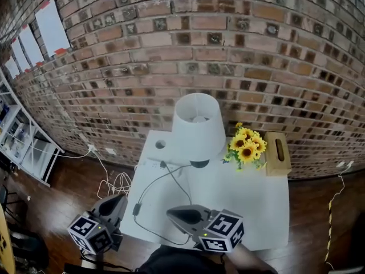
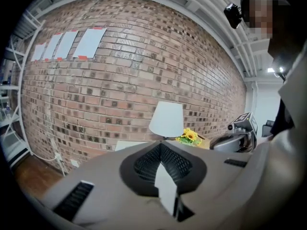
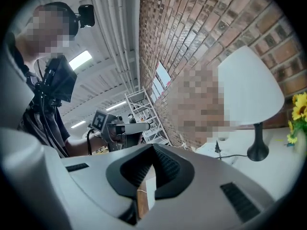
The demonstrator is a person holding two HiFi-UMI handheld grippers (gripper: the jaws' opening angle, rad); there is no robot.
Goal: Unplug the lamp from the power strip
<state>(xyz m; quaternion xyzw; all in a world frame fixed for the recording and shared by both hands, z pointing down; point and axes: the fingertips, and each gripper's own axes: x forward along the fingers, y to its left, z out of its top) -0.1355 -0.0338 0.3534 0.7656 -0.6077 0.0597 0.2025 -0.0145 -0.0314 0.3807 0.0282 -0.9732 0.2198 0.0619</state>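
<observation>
A lamp with a white shade [image 1: 198,121] stands at the back of the white table [image 1: 251,210], on a dark base [image 1: 199,164]. Its black cord [image 1: 149,188] loops forward past an inline switch [image 1: 137,210] and ends in a black plug [image 1: 163,165], seated in a white power strip [image 1: 153,162] left of the base. My left gripper [image 1: 116,202] hovers off the table's front left corner, shut and empty. Also shut and empty, my right gripper [image 1: 172,213] hangs over the front edge. The right gripper view shows the lamp [image 3: 249,87] and plug [image 3: 217,148]; the left gripper view shows the lamp [image 2: 167,119].
Sunflowers [image 1: 247,144] and a wooden tissue box [image 1: 278,153] sit right of the lamp. There is a round hole [image 1: 160,144] in the table's back left. White cables [image 1: 116,182] coil on the floor toward the brick wall. Shelving [image 1: 23,138] stands at far left.
</observation>
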